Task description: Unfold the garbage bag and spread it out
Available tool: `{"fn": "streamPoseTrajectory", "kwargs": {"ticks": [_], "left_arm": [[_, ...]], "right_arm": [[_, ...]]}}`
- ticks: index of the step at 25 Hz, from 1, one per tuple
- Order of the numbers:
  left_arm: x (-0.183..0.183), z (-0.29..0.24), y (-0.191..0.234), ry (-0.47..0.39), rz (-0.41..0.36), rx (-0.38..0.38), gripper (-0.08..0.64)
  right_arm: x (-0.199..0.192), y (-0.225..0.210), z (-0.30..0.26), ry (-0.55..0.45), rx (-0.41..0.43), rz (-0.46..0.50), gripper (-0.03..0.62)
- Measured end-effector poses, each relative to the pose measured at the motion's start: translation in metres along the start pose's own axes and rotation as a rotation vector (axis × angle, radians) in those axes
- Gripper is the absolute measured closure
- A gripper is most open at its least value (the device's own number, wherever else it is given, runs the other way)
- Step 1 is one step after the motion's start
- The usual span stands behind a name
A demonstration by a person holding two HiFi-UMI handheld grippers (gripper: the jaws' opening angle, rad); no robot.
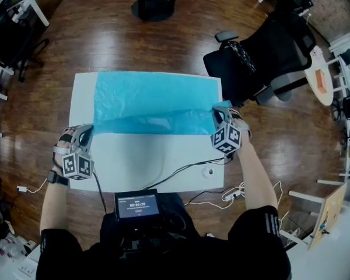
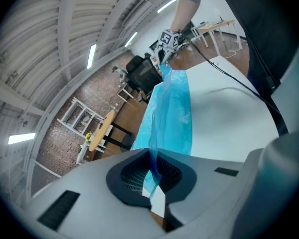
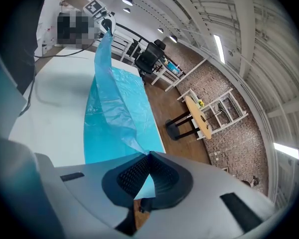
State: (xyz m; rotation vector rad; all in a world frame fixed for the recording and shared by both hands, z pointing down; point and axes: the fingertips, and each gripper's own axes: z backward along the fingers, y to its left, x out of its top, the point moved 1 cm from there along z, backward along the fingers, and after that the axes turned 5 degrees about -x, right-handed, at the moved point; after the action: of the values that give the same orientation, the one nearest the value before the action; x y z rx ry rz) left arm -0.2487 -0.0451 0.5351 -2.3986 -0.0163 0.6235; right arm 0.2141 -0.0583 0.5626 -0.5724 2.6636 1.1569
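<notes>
The near half of the table is bare and white, so a hand could pass there. A thin black cable runs over it on the right, and a small round thing lies beside the cable. The blue bag covers the far half. Its near edge hangs lifted between the left gripper and the right gripper, like a low wall across the middle. A black chair stands just beside the far right corner, close to the right gripper. The floor just left of the table is open. A screen sits at the near edge.
</notes>
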Motion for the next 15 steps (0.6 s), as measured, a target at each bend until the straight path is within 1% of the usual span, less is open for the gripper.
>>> {"fn": "streamPoseTrajectory", "kwargs": {"ticks": [15], "left_arm": [[-0.009,0.026,-0.04,-0.042,-0.005,-0.095,0.554]], "right_arm": [[-0.01,0.05,0.068,0.071,-0.034,-0.102,0.571]]}}
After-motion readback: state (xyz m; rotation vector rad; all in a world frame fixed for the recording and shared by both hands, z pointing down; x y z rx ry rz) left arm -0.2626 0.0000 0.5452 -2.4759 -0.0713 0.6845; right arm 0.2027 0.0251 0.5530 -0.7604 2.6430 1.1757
